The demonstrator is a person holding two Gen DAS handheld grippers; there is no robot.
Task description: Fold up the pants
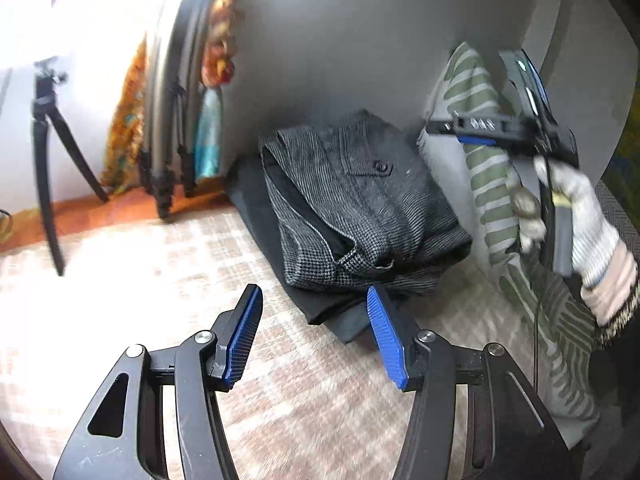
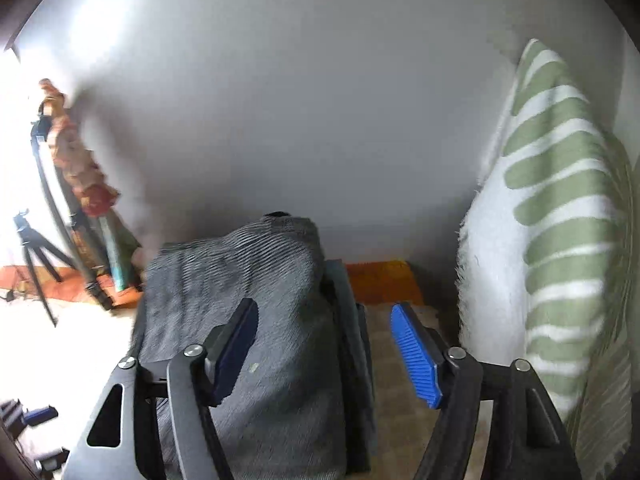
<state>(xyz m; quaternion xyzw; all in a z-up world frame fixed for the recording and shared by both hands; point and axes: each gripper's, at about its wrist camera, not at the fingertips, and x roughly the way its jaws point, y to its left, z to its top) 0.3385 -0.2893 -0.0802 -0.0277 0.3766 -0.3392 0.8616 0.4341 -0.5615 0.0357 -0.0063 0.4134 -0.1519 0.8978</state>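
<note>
From my left wrist view I see the folded grey houndstooth wool pants (image 1: 360, 204) lying on top of a flat black garment (image 1: 332, 312), both on the beige checked woven surface (image 1: 140, 280) against the grey wall (image 1: 360, 40). My left gripper (image 1: 314, 330) is spread wide with nothing between its blue ribbed pads (image 1: 384, 336) — the right pad's tip is just beside the near edge of the pants. My right gripper (image 2: 324, 344) is also wide open and holds nothing; its left finger hangs over the grey pants (image 2: 248, 300), its right finger over the bare surface (image 2: 392, 360). A white cushion with green leaf stripes (image 2: 560, 220) leans against the wall just right of the pile. Black tripods (image 1: 48, 152) stand at the far left
</note>
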